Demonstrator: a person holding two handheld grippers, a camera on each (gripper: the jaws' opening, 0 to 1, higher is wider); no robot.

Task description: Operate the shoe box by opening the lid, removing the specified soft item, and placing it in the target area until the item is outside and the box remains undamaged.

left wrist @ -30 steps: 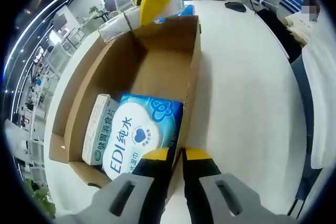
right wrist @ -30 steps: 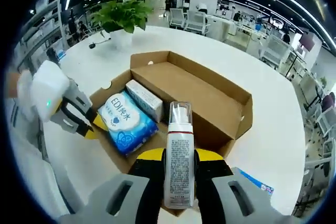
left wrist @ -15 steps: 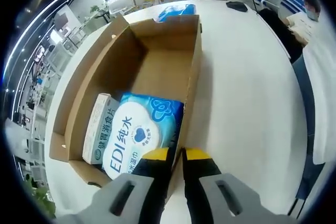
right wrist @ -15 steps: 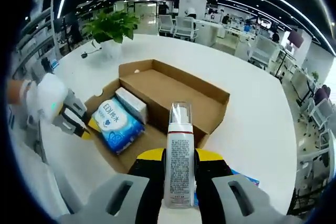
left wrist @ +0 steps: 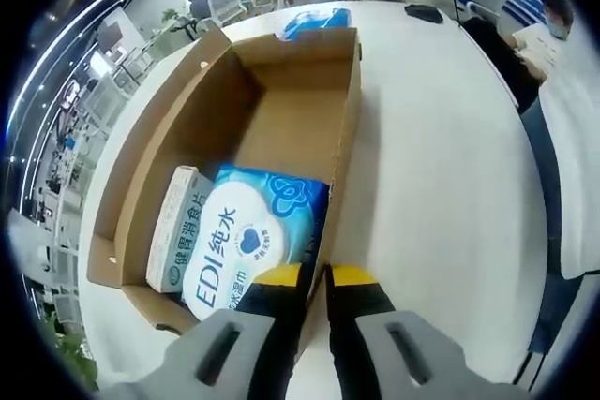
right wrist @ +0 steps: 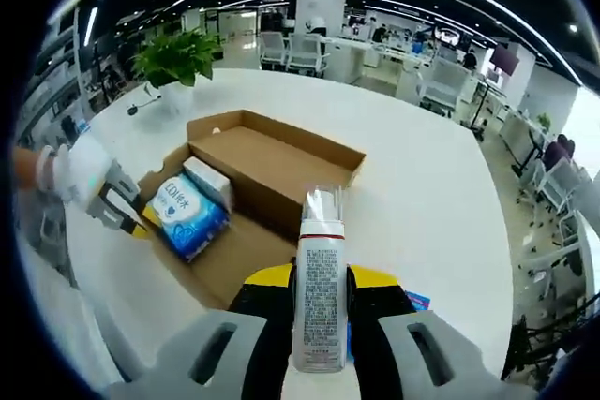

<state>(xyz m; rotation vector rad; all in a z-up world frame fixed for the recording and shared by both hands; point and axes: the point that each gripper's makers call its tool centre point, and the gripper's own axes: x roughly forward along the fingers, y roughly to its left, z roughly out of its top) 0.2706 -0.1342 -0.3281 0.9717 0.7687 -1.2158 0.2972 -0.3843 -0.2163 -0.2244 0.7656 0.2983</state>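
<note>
Wipes pack (left wrist: 246, 236) in box (left wrist: 298, 119): soft, light, slick film; pinch short edge. L gripper (left wrist: 314, 278) clamps box wall; R gripper (right wrist: 321, 280) grips bottle (right wrist: 321, 274).

1. Left gripper view: looks steeply down, close, along the open box (left wrist: 281, 119) lengthwise, its near end at the fingers (left wrist: 281, 280)
2. Right gripper view: higher, farther back, faces the same box (right wrist: 272, 161) beyond its fingers (right wrist: 267, 280)

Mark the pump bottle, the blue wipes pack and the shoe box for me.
pump bottle (right wrist: 320, 302), right gripper view, printed label.
blue wipes pack (left wrist: 246, 236), left gripper view, front face.
shoe box (left wrist: 348, 128), left gripper view, side wall.
</note>
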